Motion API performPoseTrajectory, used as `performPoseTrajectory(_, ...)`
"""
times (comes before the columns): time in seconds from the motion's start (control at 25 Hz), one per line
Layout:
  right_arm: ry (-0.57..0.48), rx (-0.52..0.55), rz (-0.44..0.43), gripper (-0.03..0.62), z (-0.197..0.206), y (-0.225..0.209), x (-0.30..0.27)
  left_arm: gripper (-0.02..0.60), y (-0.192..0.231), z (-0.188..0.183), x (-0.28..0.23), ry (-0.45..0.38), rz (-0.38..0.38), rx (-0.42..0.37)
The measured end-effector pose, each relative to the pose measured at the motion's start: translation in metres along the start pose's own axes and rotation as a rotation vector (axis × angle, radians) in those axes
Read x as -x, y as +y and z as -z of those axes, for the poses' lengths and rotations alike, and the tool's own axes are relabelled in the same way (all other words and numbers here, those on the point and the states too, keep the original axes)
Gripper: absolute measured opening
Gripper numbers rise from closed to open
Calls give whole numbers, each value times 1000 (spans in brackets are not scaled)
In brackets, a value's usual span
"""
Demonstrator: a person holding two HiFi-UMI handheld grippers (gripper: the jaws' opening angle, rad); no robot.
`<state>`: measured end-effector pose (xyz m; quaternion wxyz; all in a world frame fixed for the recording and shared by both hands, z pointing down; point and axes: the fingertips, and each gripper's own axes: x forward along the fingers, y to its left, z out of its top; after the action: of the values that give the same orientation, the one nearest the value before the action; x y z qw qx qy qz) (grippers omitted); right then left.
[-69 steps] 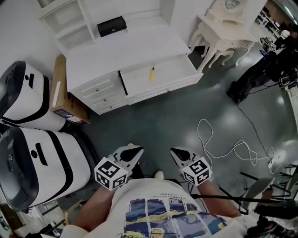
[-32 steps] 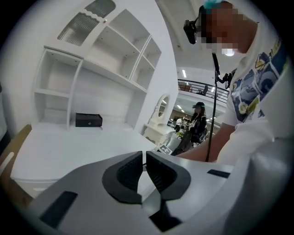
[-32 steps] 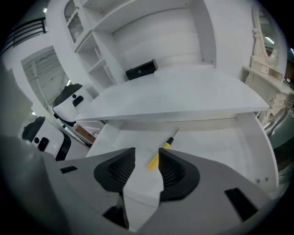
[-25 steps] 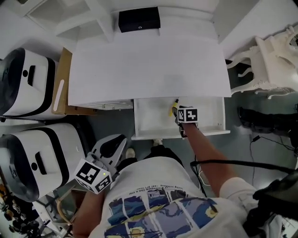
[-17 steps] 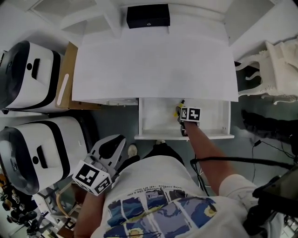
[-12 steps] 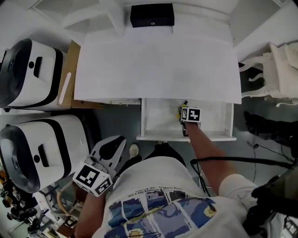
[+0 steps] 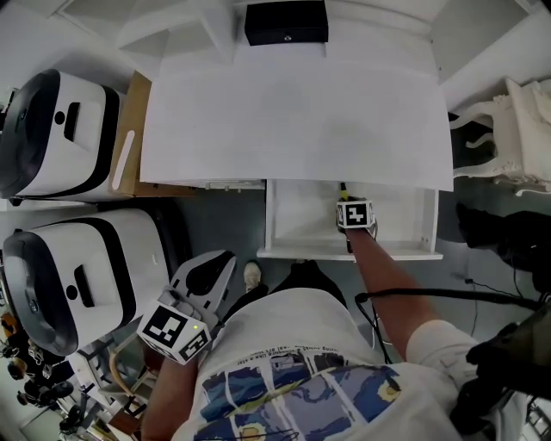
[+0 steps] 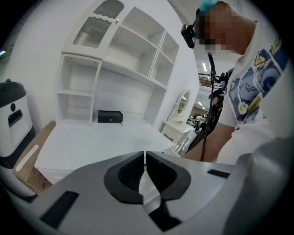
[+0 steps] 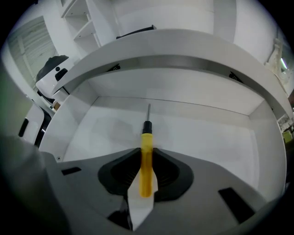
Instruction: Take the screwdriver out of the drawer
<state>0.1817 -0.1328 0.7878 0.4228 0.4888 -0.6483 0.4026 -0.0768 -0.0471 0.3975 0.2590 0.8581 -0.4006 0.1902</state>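
Screwdriver [image 9: 146, 161], yellow-handled, is seen lying on the floor of the open drawer [image 9: 209, 133], about midway across it. Its metal shaft is pointed toward the drawer's far wall, under the edge of the white desk top [image 7: 293, 112]. In the head view only the far tip of the screwdriver [image 7: 343, 186] is shown beyond the right gripper [image 7: 345, 201].

The right gripper [image 9: 146, 155] is pointed steeply down into the drawer [image 7: 301, 253]. Its jaws are closing on the yellow handle, and the dark pads are seen touching it on both sides.

The left gripper [image 7: 224, 261] is held at the near left, beside the person's body and well apart from the drawer. In the left gripper view its jaws [image 8: 145, 158] are brought together with nothing between them.

A black box [image 7: 286, 23] is set at the far side of the desk top.
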Motion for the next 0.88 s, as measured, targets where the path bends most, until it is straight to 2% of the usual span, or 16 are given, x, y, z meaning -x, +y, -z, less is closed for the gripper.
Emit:
performPoseTrajectory(0.24,9,18,-12,98,-1,-1,1,15,5,0,1,4,10,-2)
performPoseTrajectory(0.64,31,22,-43,97,5,5,19,15,9,6,6,-29,81,-29)
performPoseTrajectory(0.88,71,78,-64,97,12,22,42,15,12,10,19,-56,130,-28)
